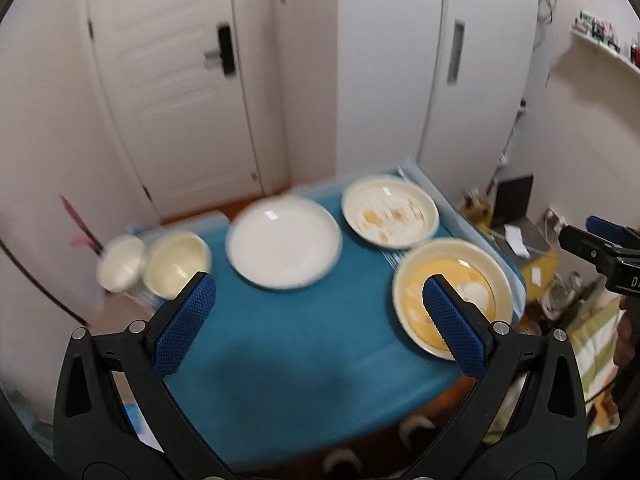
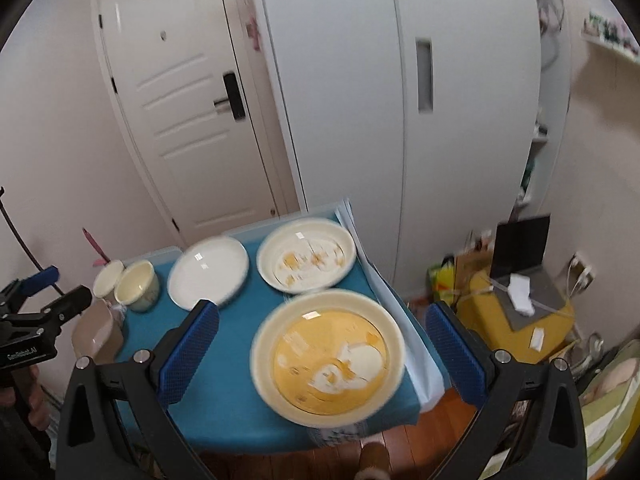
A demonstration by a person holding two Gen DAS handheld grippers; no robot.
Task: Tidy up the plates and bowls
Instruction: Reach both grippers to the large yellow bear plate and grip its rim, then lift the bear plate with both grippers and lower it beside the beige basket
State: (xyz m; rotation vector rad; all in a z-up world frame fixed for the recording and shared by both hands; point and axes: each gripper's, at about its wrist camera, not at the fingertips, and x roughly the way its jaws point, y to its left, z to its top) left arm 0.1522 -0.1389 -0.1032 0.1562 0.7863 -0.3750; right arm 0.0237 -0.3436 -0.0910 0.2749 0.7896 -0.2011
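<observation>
Nothing is stacked yet: left to right on the blue surface [image 2: 224, 412] lie two bowls [image 2: 126, 280], a white plate [image 2: 208, 270], a patterned plate [image 2: 306, 254] and, nearer, a yellow plate [image 2: 328, 354], all apart. Both claws, left [image 1: 316, 296] and right [image 2: 322, 330], hover open and empty. Only the right view shows the yellow plate unobstructed; in the left view a fingertip [image 1: 438, 294] covers part of it.

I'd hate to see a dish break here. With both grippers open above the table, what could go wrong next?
1. The yellow plate sits at the near corner of the blue table, its rim close to the edge; a nudge from the right gripper could tip it off.
2. The two small bowls stand side by side at the far left edge, so a clumsy grab at one could knock the other over the side.
</observation>
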